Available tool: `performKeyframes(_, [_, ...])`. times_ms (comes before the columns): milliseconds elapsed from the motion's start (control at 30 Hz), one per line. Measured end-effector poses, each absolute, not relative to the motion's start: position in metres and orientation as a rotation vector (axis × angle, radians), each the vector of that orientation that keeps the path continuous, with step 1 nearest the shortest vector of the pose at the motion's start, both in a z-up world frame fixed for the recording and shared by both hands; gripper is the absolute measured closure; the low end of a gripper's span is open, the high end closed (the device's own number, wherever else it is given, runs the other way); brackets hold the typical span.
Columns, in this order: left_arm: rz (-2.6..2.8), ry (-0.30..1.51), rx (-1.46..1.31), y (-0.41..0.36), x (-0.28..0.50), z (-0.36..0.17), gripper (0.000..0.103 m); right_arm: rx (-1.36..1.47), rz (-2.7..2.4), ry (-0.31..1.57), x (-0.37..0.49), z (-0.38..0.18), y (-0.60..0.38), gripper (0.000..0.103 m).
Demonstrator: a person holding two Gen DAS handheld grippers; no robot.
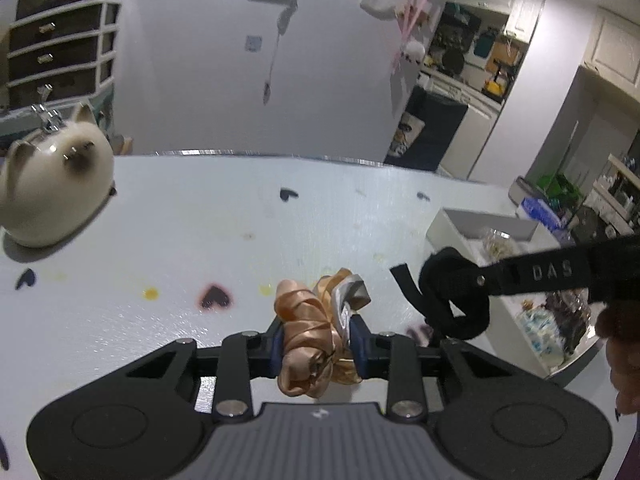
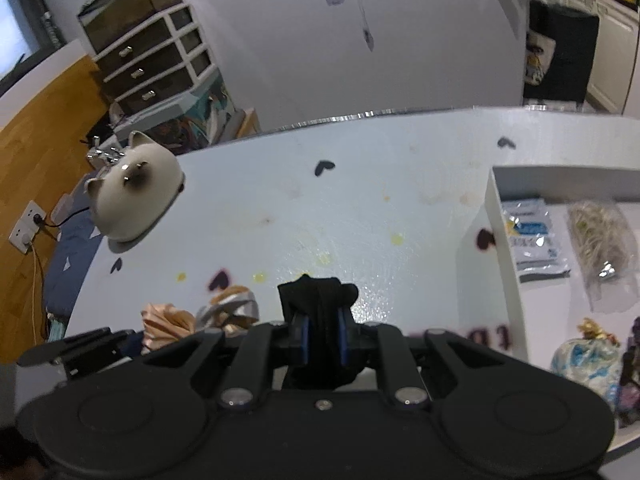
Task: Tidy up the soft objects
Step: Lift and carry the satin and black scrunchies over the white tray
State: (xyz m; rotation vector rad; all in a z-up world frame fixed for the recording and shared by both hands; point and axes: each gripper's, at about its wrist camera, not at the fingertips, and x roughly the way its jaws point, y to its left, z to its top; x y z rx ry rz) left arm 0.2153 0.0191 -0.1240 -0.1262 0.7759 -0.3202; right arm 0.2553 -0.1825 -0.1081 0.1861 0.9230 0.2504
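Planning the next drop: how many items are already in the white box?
4 visible: blue-white packet, clear bag of strands, blue-patterned bundle, dark item at the edge. More may be hidden.

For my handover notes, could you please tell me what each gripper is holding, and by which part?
The left gripper pinches a bunched peach and silver ribbon around its middle. The right gripper is shut on a bundle of black cloth near its middle.
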Motion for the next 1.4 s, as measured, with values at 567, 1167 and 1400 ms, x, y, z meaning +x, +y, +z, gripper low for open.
performKeyframes(567, [-0.224,0.707,-0.152,-0.021,0.163,-0.048,0.07,0.184,0.274,0.739,0.188,-0.052,-0.254,0.088])
performKeyframes(1167, [-0.207,0.652,-0.156,-0.159,0.17,-0.018,0.07,0.171,0.283,0.685,0.189,-0.033,-0.401,0.088])
performKeyframes(1400, [-0.23,0.643,-0.151,-0.221,0.189,-0.018,0.07,0.171,0.248,0.673,0.202,-0.036,-0.466,0.088])
